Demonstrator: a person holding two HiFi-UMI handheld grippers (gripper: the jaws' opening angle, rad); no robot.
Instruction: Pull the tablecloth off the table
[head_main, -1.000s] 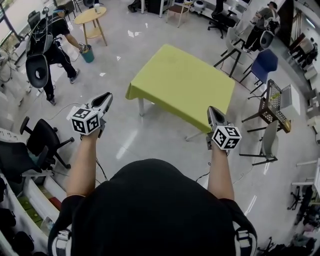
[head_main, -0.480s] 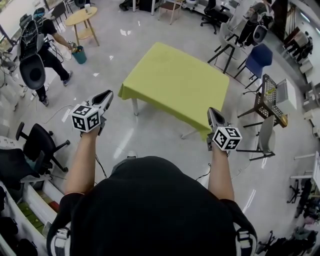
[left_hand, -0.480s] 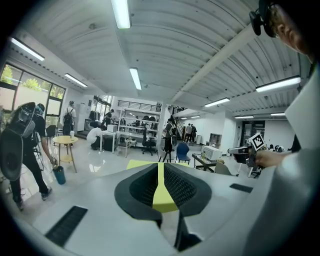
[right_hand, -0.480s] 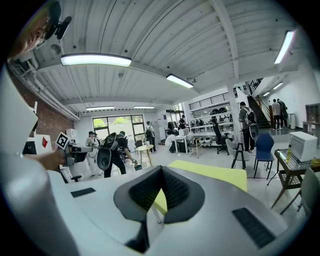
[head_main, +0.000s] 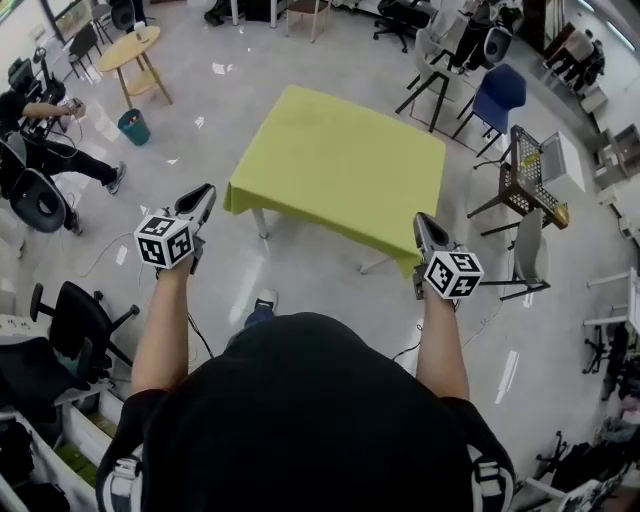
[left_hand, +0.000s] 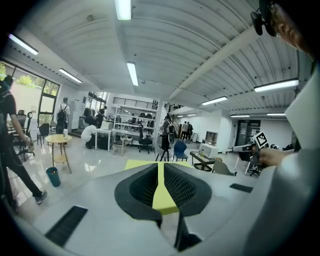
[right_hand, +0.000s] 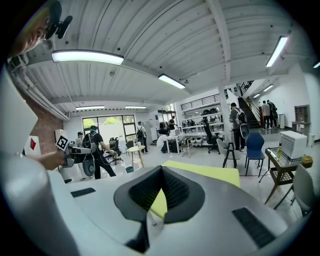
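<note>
A yellow-green tablecloth (head_main: 340, 165) covers a square table in the middle of the floor and hangs over its edges. My left gripper (head_main: 205, 192) is held in the air short of the table's near left corner. Its jaws stand almost together with only a thin slit, and nothing is in them. My right gripper (head_main: 424, 218) hovers just short of the near right corner, shut and empty. Neither touches the cloth. The left gripper view shows its jaws (left_hand: 160, 165) with the cloth (left_hand: 135, 163) far beyond. The right gripper view shows closed jaws (right_hand: 161, 169) and the cloth (right_hand: 205, 171) ahead.
A blue chair (head_main: 497, 95), a wire rack (head_main: 525, 180) and a grey chair (head_main: 525, 265) stand right of the table. A black office chair (head_main: 80, 325) is at near left. A round wooden table (head_main: 135, 50), a teal bin (head_main: 131, 125) and a person (head_main: 40, 160) are at far left.
The table has drawn nearer and slid slightly left in the head view as I walk toward it. The person at left has shifted toward the frame edge. Both grippers keep their pose.
</note>
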